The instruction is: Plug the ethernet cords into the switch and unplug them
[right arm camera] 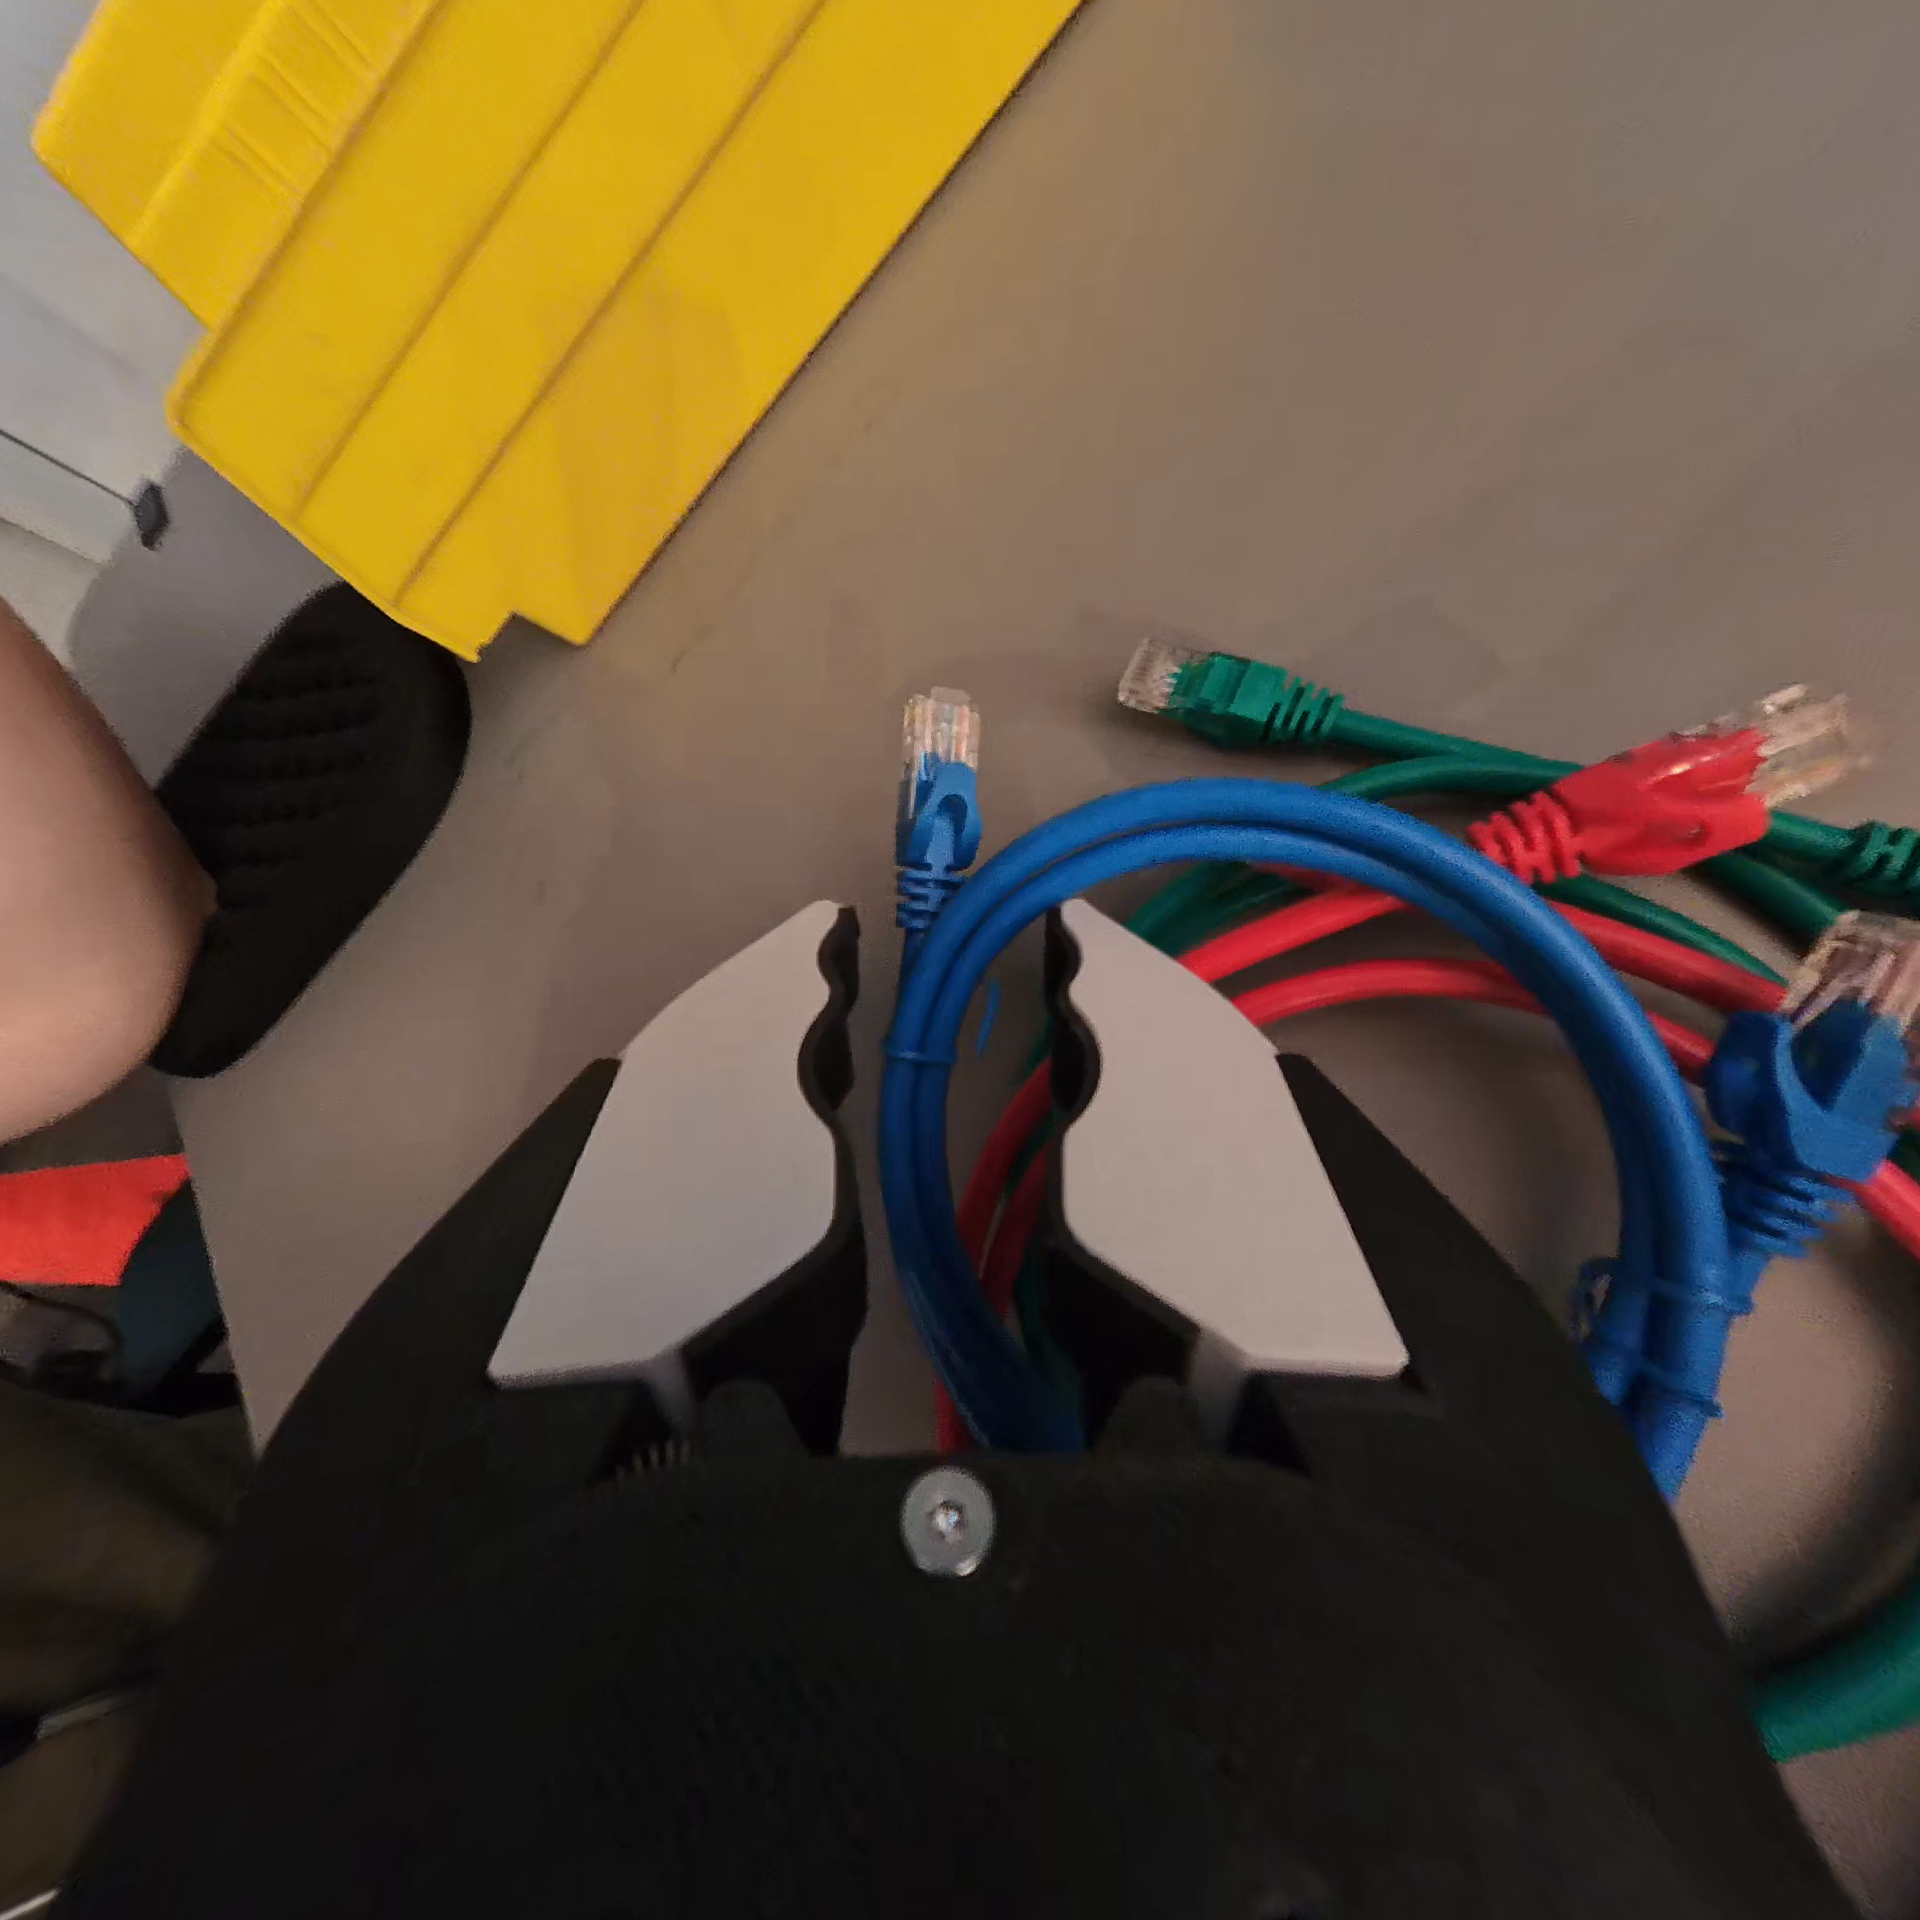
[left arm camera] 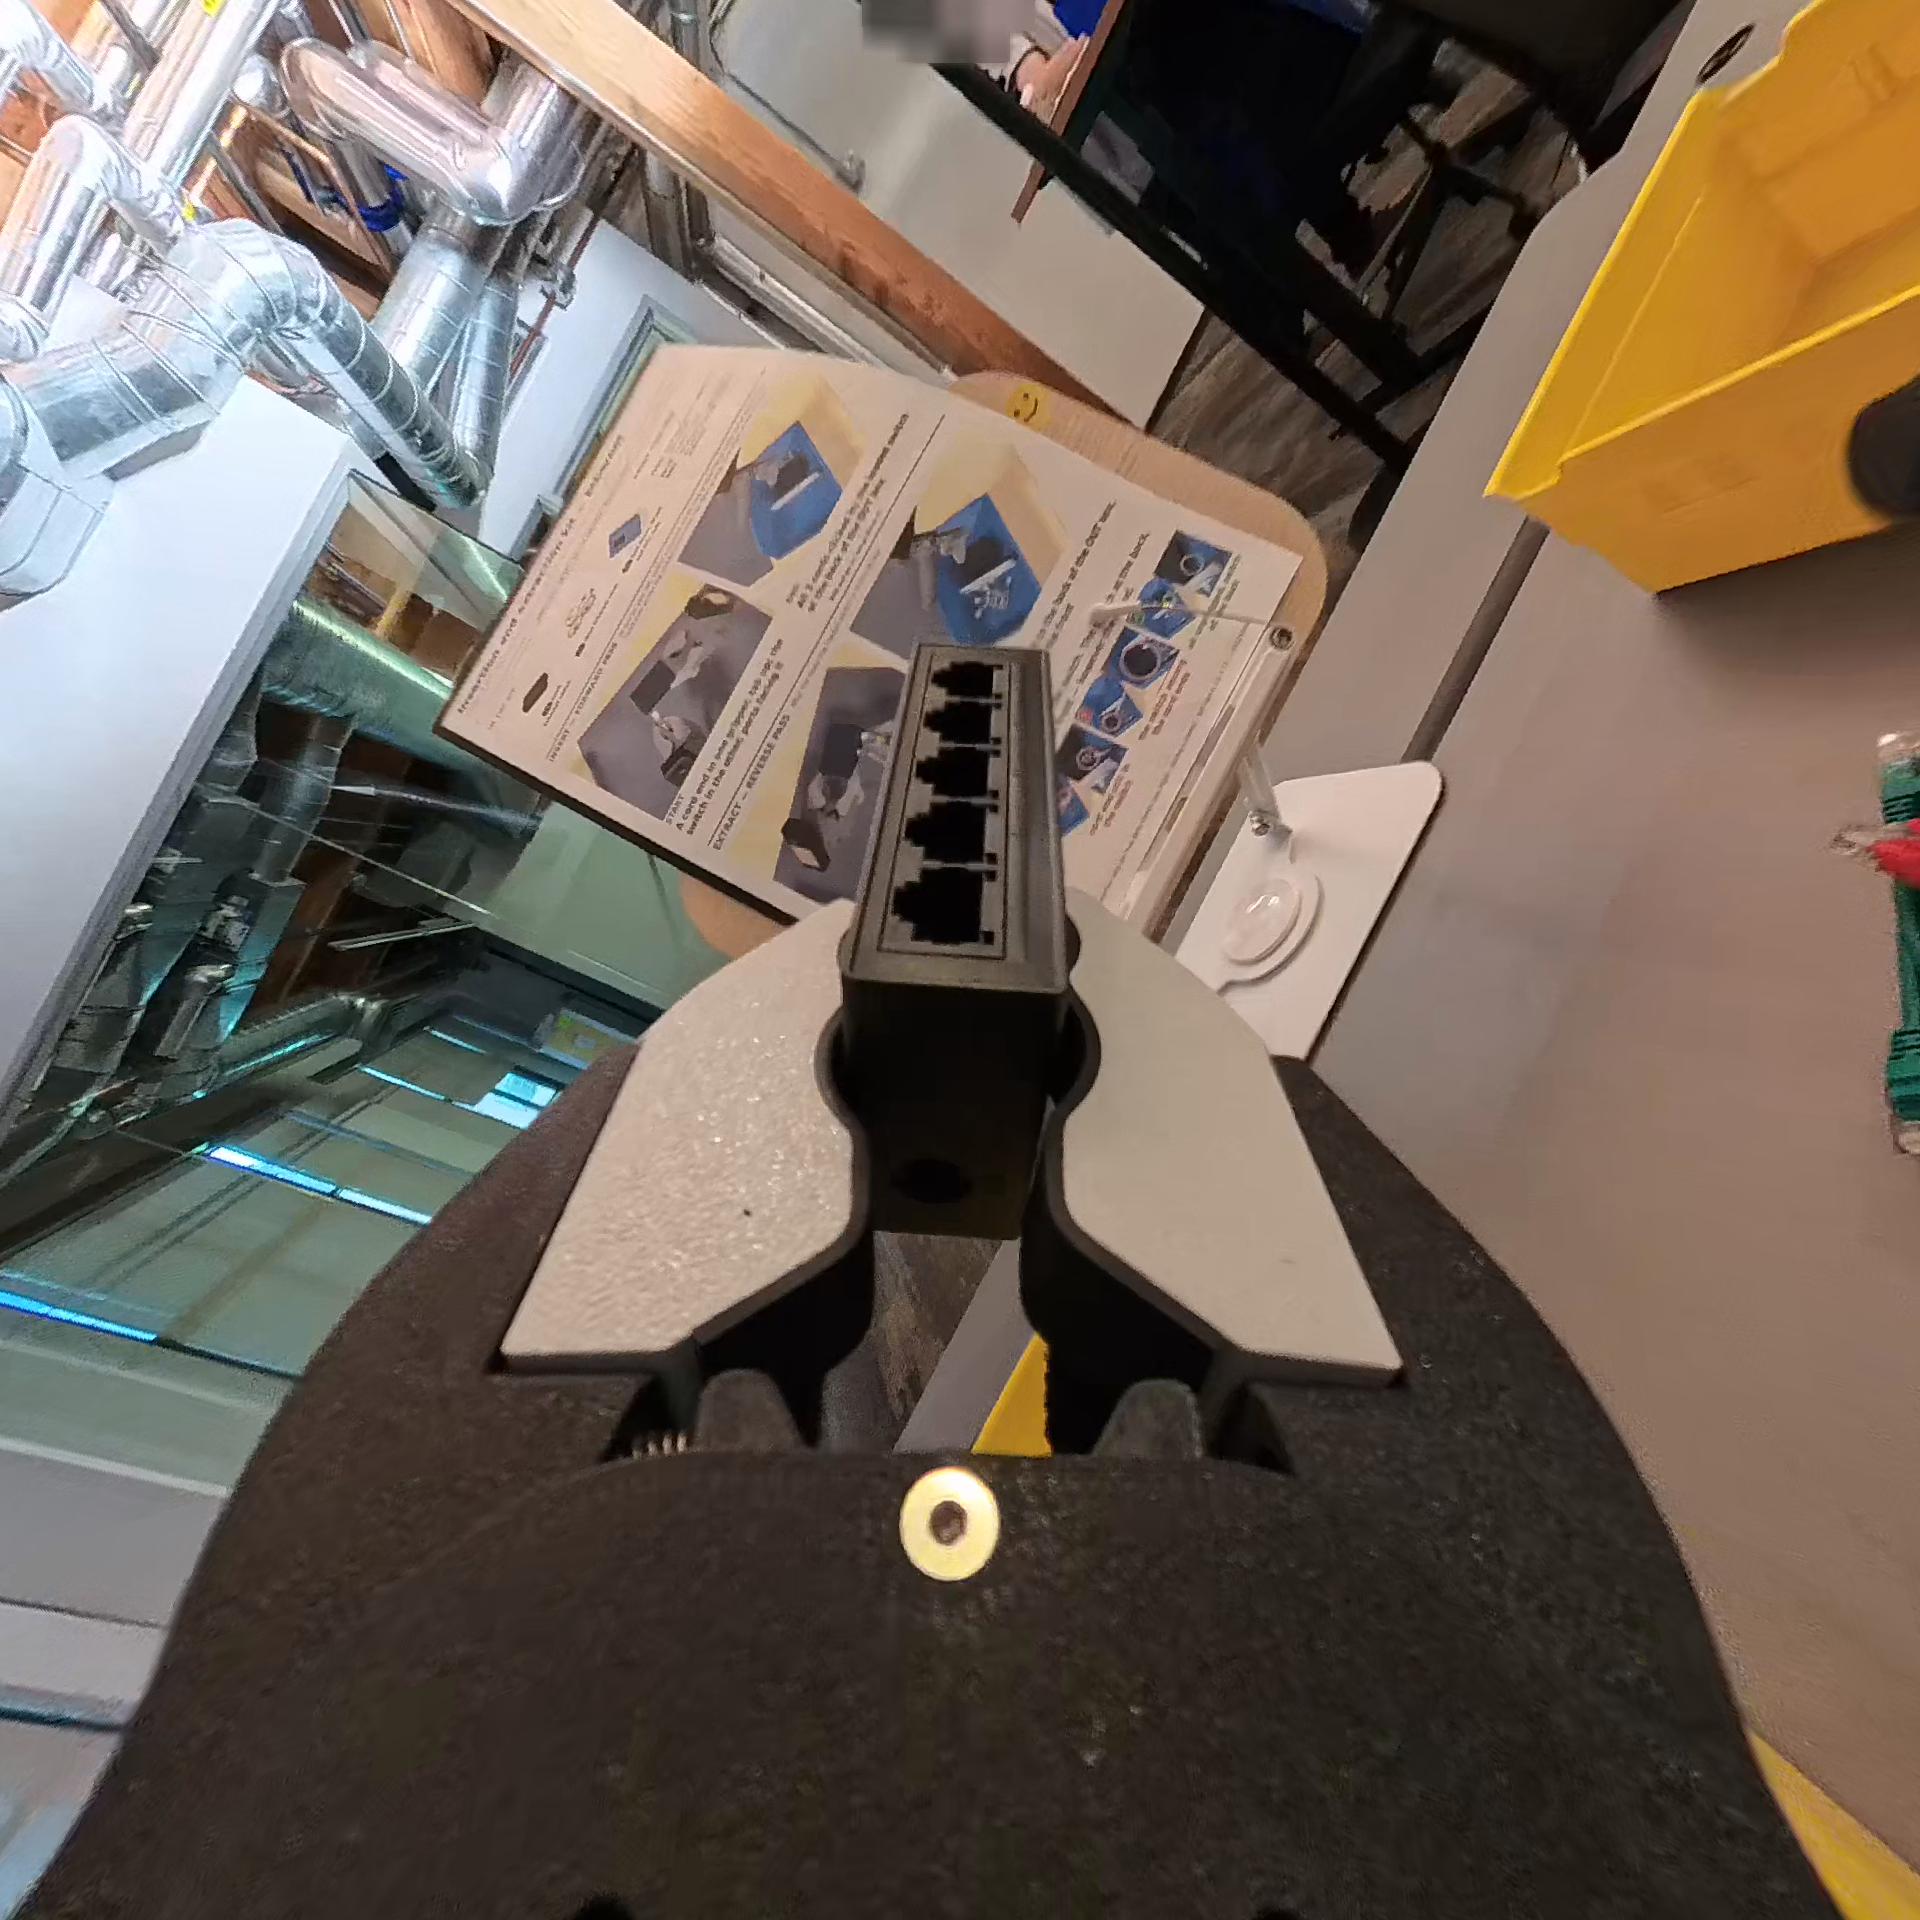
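My left gripper [left arm camera: 961, 997] is shut on a black ethernet switch [left arm camera: 961, 831] and holds it up in the air, its row of several empty ports facing the camera. My right gripper [right arm camera: 951, 925] is open over a pile of cords on the grey table [right arm camera: 1351, 364]. The coiled blue cord [right arm camera: 1299, 821] passes between its jaws, untouched as far as I can see. The blue cord's plug [right arm camera: 938, 769] lies just beyond the fingertips. A green plug [right arm camera: 1216, 686] and a red plug [right arm camera: 1662, 790] lie to the right. A second blue plug [right arm camera: 1808, 1060] is at the far right.
A yellow plastic bin [right arm camera: 499, 291] stands on the table at the upper left; it also shows in the left wrist view [left arm camera: 1714, 312]. An instruction board [left arm camera: 831, 623] on a white stand [left arm camera: 1320, 883] stands behind the switch. A person's hand [right arm camera: 73, 873] holds a black handle [right arm camera: 301, 821] at left. Across from one pair of fingers to the other is roughly 30 cm. My left tips are about 25 cm from the green plug [right arm camera: 1216, 686], my right tips only 5 cm.
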A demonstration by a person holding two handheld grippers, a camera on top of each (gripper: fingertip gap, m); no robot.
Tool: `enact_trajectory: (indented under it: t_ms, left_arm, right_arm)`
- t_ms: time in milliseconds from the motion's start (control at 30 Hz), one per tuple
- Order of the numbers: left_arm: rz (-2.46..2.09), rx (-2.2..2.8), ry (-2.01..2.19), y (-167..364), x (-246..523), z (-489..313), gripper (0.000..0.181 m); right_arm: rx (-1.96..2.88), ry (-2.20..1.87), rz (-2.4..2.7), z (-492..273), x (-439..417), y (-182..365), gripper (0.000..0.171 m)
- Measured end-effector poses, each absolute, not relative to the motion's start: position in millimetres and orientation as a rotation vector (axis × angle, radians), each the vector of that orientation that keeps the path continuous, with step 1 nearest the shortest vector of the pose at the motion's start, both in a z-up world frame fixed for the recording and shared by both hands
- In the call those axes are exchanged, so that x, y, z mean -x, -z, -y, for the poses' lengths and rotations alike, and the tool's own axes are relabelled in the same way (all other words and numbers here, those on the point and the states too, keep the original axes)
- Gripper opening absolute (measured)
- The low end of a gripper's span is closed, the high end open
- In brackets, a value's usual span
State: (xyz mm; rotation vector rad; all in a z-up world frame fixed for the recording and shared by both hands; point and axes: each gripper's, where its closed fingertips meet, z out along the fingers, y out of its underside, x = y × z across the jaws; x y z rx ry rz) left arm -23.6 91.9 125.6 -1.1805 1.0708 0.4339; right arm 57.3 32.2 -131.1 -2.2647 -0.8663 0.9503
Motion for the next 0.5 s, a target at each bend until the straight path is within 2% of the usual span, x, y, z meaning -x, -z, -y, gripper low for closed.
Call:
enact_trajectory:
  t_ms: [333, 500]
  left_arm:
    - [-1.080, 1.222, -0.464, -113.5, 30.8, -105.2, 0.029]
    - [-1.075, 1.234, -0.478, -112.7, 35.8, -107.1, 0.029]
  right_arm:
    - [2.201, -0.942, 0.907, -32.5, -58.0, 127.1, 0.016]
    - [1.924, -0.745, 0.941, -53.7, -65.2, 43.3, 0.014]
